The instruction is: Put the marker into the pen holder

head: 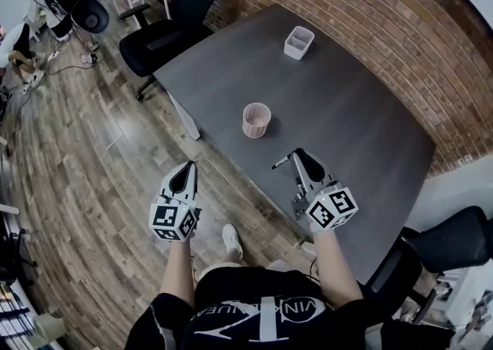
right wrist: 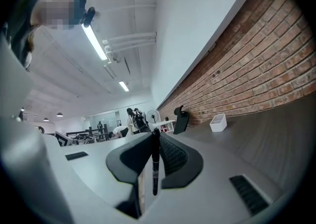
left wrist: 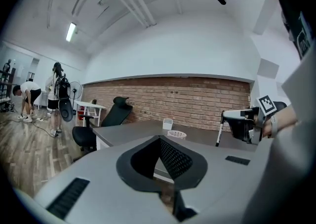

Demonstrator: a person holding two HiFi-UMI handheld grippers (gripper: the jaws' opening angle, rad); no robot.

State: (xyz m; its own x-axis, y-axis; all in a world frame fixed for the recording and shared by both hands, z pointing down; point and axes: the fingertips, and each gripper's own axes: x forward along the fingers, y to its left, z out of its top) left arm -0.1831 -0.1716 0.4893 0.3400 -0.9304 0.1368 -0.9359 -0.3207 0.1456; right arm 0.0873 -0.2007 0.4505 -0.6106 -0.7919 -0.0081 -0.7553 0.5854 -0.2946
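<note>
Right gripper (head: 300,154): I see its jaws clamped on the marker (right wrist: 155,161), which stands crosswise between the pads near their tips.
Marker: in my head view one end pokes out to the left of the jaw tips; in the left gripper view it hangs nearly upright below the right jaws, clear of the table top.
Right gripper place: over the near part of the table (head: 362,140), close to the long edge that borders the floor.
Left gripper (head: 189,166): jaws together with nothing between them. It is off the table and over the wooden floor (head: 100,156), beside that same long edge.
Pen holder (head: 256,119): a pale perforated cup, upright, about midway along the floor-side edge and a little in from it. It lies beyond the right gripper, and the marker is apart from it.
White container (head: 299,42): a small square tub, upright, toward the far corner of the table on the side of the brick wall (head: 370,25), well apart from the pen holder.
Chair (head: 177,17): a black office chair on the floor by the table's far corner.
</note>
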